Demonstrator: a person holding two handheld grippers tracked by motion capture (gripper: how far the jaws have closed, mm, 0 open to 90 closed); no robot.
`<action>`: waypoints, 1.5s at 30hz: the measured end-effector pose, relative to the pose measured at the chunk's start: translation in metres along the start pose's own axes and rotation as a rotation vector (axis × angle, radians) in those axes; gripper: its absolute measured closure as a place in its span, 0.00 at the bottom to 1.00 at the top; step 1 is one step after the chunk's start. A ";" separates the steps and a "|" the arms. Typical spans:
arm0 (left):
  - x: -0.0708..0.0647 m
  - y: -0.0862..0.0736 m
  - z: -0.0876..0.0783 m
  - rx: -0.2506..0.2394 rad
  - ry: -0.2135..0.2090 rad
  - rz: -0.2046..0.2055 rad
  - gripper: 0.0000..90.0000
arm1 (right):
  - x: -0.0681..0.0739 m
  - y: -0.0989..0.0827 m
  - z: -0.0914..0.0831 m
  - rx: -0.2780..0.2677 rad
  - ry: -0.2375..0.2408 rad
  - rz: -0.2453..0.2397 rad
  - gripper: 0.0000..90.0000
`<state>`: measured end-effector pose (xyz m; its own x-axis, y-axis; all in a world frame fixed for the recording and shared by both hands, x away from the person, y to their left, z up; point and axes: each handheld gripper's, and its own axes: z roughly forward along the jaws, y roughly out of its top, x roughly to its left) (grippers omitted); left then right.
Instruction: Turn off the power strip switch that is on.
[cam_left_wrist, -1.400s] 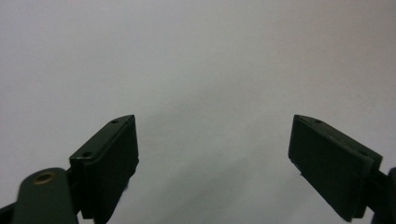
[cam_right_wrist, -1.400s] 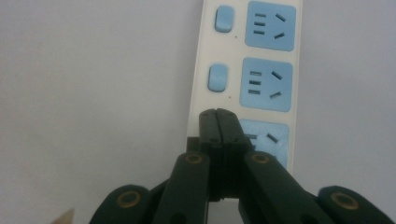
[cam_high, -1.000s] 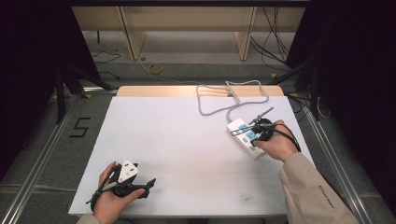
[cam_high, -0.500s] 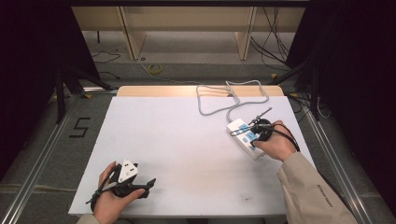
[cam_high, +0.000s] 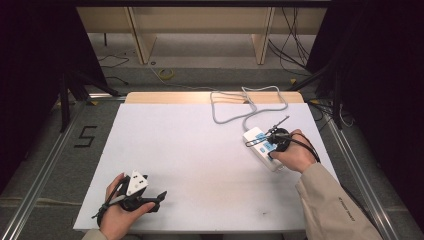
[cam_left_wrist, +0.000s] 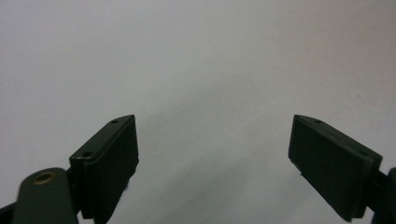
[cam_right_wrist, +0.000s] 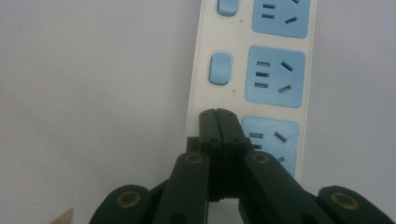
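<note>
A white power strip (cam_high: 256, 136) with blue sockets and blue switches lies at the table's right side; in the right gripper view the power strip (cam_right_wrist: 280, 77) runs away from the jaws. My right gripper (cam_high: 266, 144) is shut, its jaws pressed together with nothing between them. In its own view the right gripper (cam_right_wrist: 218, 114) has its tips over the strip's near end, beside the nearest socket and where that socket's switch sits. Whether the tips touch the strip I cannot tell. My left gripper (cam_high: 157, 199) rests near the table's front left. The left gripper (cam_left_wrist: 212, 158) stands open over bare white table.
The strip's grey cable (cam_high: 230, 117) loops toward the far edge of the white table (cam_high: 190, 150). A wooden strip (cam_high: 165, 97) borders that far edge. Metal rails run along both sides on the floor, with dark cables beyond.
</note>
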<state>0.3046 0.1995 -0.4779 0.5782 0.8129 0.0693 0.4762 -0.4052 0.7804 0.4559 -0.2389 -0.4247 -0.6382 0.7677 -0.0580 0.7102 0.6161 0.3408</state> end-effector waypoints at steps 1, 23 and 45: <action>0.000 0.000 0.000 0.001 -0.001 -0.004 0.17 | 0.000 0.000 0.000 0.001 0.000 -0.001 1.00; 0.000 0.000 0.000 -0.002 -0.002 -0.002 0.17 | 0.000 0.001 0.003 0.025 -0.002 -0.004 1.00; -0.001 0.000 0.000 0.000 -0.003 0.001 0.17 | 0.003 0.001 0.004 0.030 -0.016 -0.009 1.00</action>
<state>0.3042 0.1987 -0.4778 0.5808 0.8112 0.0685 0.4757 -0.4065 0.7801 0.4565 -0.2353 -0.4284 -0.6399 0.7647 -0.0759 0.7132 0.6278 0.3117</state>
